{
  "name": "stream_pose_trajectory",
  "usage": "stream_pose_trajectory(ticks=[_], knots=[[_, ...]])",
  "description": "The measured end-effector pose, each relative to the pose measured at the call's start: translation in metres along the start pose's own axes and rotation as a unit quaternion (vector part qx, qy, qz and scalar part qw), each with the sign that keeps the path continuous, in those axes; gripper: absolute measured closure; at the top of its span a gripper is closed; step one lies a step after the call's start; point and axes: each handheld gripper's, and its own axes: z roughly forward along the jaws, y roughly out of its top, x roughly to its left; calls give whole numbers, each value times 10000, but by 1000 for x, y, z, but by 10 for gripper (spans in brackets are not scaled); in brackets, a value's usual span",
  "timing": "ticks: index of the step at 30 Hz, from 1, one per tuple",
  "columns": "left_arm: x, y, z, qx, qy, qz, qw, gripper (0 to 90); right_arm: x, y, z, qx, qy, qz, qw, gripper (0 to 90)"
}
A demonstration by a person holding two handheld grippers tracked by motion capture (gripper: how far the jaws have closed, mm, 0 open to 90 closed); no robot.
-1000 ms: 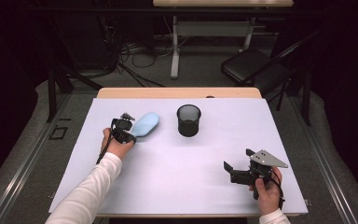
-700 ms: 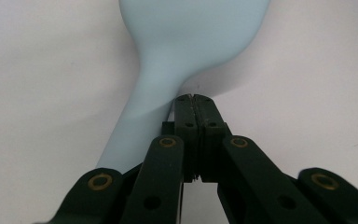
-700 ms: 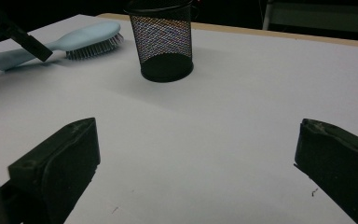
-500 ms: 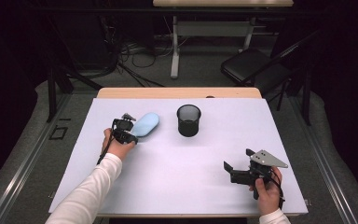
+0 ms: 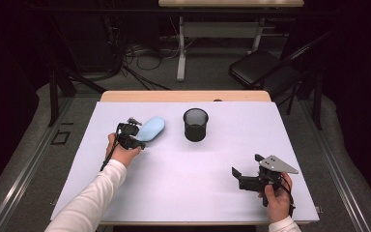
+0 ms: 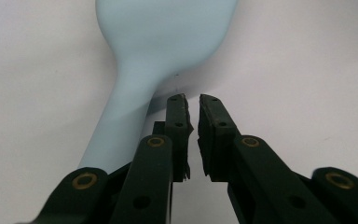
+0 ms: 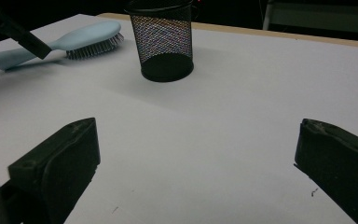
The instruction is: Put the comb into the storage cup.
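Nothing is lifted yet: your left gripper (image 6: 192, 100), jaws just parting and nearly together, sits beside the blue hairbrush's (image 5: 150, 128) handle on the table, left of the mesh cup (image 5: 195, 124); right gripper (image 5: 239, 175) waits spread.

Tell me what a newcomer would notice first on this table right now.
Probably the pale blue plastic hairbrush lying bristles-down on the white table, left of centre, with the left tool right beside its handle, jaws nearly together and nothing between them; they have just been opening slightly. Next comes the black wire-mesh cup standing upright mid-table, then the right tool near the front right, jaws wide open and empty.
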Motion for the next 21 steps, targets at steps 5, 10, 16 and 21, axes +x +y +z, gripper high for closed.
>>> stream_pose_trajectory(ticks=[5, 10, 16, 21], knots=[[-1, 0, -4, -103, -53, -15, 9999, 750, 0, 0, 0, -1, 4, 6, 10000, 0], [-1, 0, -8, -214, -140, -45, 9997, 687, 0, 0, 0, -5, 8, 12, 10000, 0], [0, 0, -11, -327, -184, -104, 9992, 606, 0, 0, 0, 2, 11, -6, 10000, 0], [1, 0, -14, -493, -186, -99, 9986, 546, -1, 0, 0, 12, 9, -5, 10000, 0]])
